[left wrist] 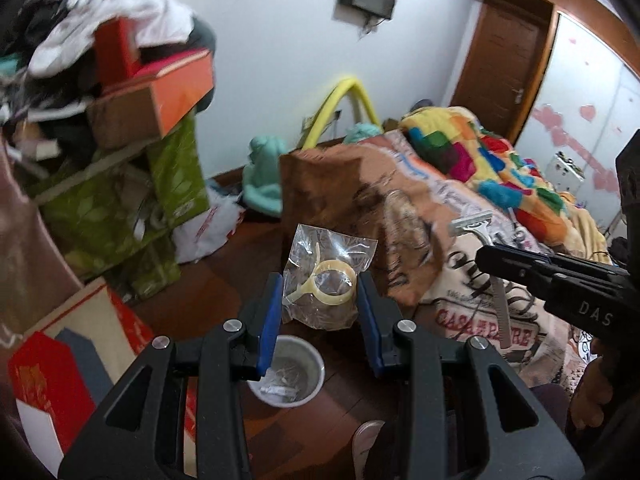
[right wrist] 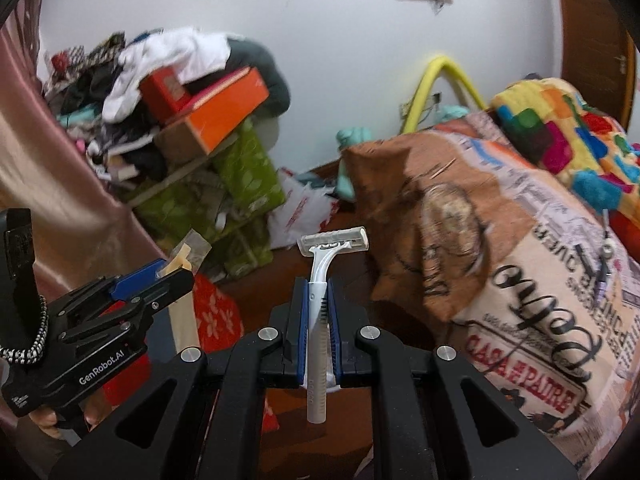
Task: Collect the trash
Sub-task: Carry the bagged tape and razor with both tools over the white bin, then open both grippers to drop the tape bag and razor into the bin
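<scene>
My left gripper (left wrist: 319,286) is shut on a clear plastic bag (left wrist: 326,276) with a pale yellow ring inside, held in the air above a white trash bin (left wrist: 298,390) on the wooden floor. The bag also shows from the side in the right wrist view (right wrist: 188,254), pinched in the left gripper (right wrist: 170,270). My right gripper (right wrist: 317,296) is shut on a white disposable razor (right wrist: 320,304), head pointing up and forward. The razor (left wrist: 486,236) and right gripper (left wrist: 494,256) also show at the right of the left wrist view, over the bed.
A bed with a printed cover (right wrist: 520,280) and colourful blanket (left wrist: 480,160) fills the right. Stacked green and orange boxes with clothes (left wrist: 132,120) stand at the left. A red box (left wrist: 72,364) lies on the floor beside the bin. A white plastic bag (left wrist: 208,228) lies by the wall.
</scene>
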Action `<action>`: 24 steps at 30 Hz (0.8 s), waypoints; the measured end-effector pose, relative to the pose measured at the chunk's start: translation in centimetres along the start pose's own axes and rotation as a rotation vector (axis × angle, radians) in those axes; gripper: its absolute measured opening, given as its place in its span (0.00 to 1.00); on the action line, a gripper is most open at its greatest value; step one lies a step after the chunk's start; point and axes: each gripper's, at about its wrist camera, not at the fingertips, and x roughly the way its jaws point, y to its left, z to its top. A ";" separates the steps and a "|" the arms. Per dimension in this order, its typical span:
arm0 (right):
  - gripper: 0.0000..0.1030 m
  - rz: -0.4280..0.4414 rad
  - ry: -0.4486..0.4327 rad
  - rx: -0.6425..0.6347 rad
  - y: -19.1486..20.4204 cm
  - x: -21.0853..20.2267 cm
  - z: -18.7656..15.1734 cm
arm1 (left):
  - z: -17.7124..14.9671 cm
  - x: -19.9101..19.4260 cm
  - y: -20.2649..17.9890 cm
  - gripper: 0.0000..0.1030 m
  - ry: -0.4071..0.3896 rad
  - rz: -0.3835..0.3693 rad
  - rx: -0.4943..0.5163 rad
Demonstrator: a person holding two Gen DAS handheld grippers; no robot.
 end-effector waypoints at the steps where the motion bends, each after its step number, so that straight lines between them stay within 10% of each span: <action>1: 0.09 0.008 0.025 -0.006 0.3 1.2 -0.2 | -0.4 0.7 0.7 0.35 0.018 0.013 -0.012; 24: 0.09 0.066 0.471 -0.048 0.9 19.9 -4.6 | -8.8 14.6 8.3 0.35 0.390 0.108 -0.206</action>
